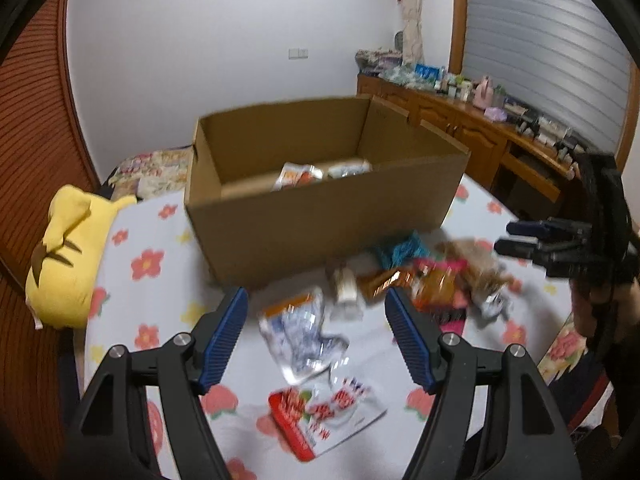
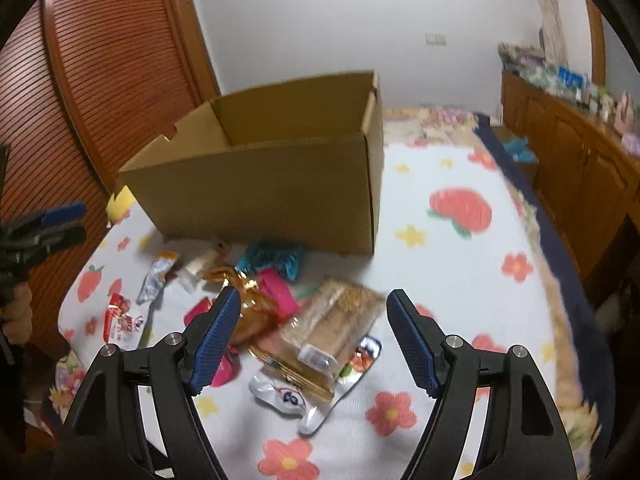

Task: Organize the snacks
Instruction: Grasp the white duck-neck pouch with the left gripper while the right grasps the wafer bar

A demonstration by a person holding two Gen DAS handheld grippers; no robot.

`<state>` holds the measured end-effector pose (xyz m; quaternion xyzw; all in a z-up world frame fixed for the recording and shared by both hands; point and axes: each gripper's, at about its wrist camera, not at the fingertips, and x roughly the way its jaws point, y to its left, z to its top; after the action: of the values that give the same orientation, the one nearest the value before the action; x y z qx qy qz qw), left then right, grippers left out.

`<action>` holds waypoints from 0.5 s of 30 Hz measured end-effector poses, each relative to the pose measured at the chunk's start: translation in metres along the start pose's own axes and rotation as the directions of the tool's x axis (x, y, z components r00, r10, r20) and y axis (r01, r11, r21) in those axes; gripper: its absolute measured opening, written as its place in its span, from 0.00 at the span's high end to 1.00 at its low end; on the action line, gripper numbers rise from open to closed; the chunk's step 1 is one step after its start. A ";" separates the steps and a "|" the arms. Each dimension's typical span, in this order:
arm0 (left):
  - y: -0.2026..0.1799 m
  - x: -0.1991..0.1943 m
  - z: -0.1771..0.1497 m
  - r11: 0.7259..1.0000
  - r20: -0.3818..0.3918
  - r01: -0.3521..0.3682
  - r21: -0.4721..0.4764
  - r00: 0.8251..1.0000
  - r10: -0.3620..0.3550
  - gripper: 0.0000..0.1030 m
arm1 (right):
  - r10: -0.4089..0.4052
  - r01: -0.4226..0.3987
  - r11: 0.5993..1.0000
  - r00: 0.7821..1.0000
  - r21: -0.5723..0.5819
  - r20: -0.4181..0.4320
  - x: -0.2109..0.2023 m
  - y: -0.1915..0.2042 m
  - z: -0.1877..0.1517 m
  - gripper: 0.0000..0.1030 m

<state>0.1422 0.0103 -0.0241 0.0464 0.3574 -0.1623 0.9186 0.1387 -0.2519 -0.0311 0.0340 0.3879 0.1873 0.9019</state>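
An open cardboard box (image 1: 320, 216) stands on the flowered bed sheet (image 1: 152, 264), and two snack packets (image 1: 304, 174) lie inside it. My left gripper (image 1: 316, 296) hangs open above a clear-and-orange packet (image 1: 300, 332). A red-and-white packet (image 1: 324, 412) lies nearer to me. In the right wrist view, my right gripper (image 2: 314, 294) is open over a clear-wrapped brown loaf pack (image 2: 332, 328) that rests on a silver pouch (image 2: 304, 400). Pink packets (image 2: 276, 292), a gold one (image 2: 240, 280) and a teal one (image 2: 272, 260) lie before the box (image 2: 272, 196). Nothing is held.
A yellow plush toy (image 1: 68, 256) lies at the bed's left edge. A wooden dresser (image 1: 480, 128) crowded with small items runs along the right wall. A slatted wooden wardrobe (image 2: 100, 80) stands on the left. The right half of the sheet (image 2: 460, 240) is bare.
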 end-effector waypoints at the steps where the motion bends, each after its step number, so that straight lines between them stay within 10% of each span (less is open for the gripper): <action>1: -0.001 0.002 -0.005 1.000 -0.008 -0.001 -0.005 1.000 0.001 0.31 | -0.004 0.004 1.000 1.000 0.004 -0.005 0.003 -0.001 -0.002 0.25; 15: 0.000 0.027 -0.073 0.996 -0.099 -0.005 -0.087 0.995 -0.004 0.31 | 0.011 -0.003 0.998 0.991 0.065 -0.133 0.049 -0.007 -0.009 0.25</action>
<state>0.1139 0.0180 -0.0962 0.0143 0.4092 -0.1439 0.9009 0.1656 -0.2412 -0.0721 0.0518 0.4530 0.1796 0.8717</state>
